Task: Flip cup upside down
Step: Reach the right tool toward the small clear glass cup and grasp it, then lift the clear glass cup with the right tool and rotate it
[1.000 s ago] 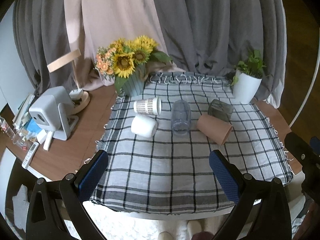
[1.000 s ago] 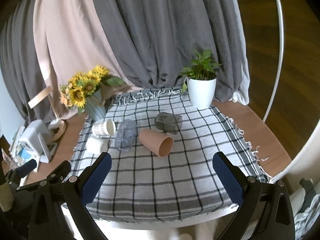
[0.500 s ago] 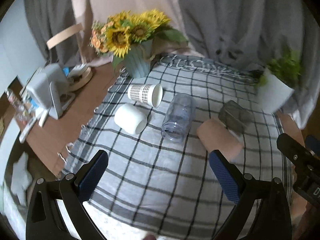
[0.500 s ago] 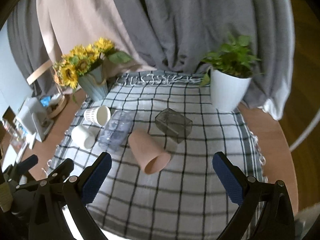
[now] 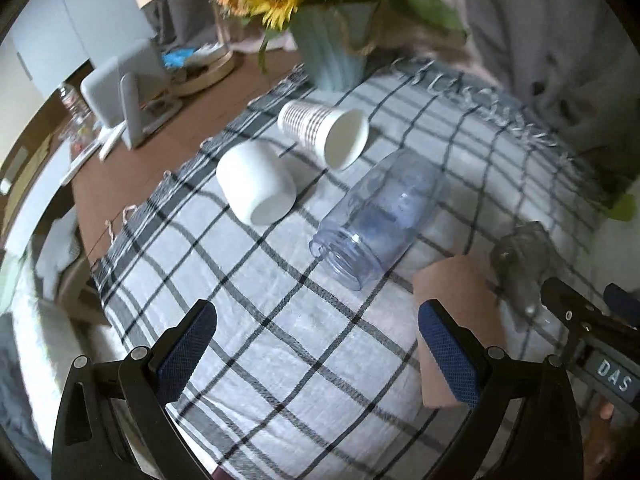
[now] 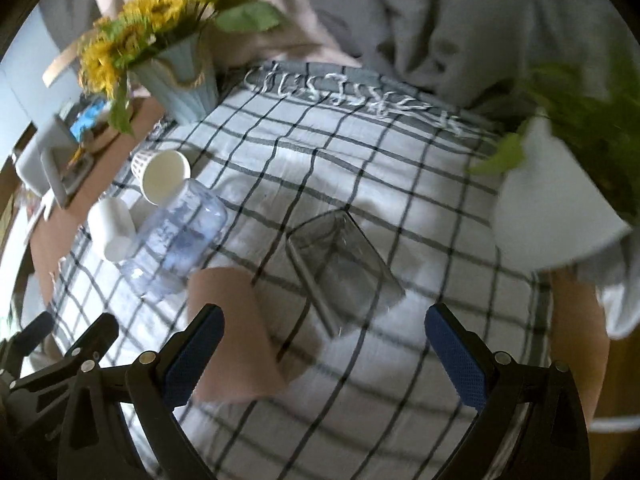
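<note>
Counter (image 5: 132, 168), brown, with checked cloth (image 5: 280, 320) filling the centre of both views.

White planter (image 6: 560, 216), right edge of right view; sunflower vase (image 5: 332, 56), top centre of left view.

Clear blue bottle (image 5: 380, 220), on its side, mid-frame.

Grey square glass (image 6: 344, 268), on its side, centre of right view.

Tan cup (image 6: 236, 332), on its side, lower left of right view, partly behind that gripper's left finger.

White cup (image 5: 256, 188) and striped paper cup (image 5: 320, 134), both on their sides, upper centre of left view.

Left gripper (image 5: 320, 360), fingers spread, holding nothing, low in frame.

Right gripper (image 6: 324, 356), fingers spread, holding nothing; grey square glass lies just beyond the gap.

Progress: no cup is flipped or gripped; every vessel lies on its side. Approach, grasp and inversion all remain.

Change: compared with half a second ago, both cameras sit nearer the cloth, vessels appear larger, and the curtain is mostly out of view.
</note>
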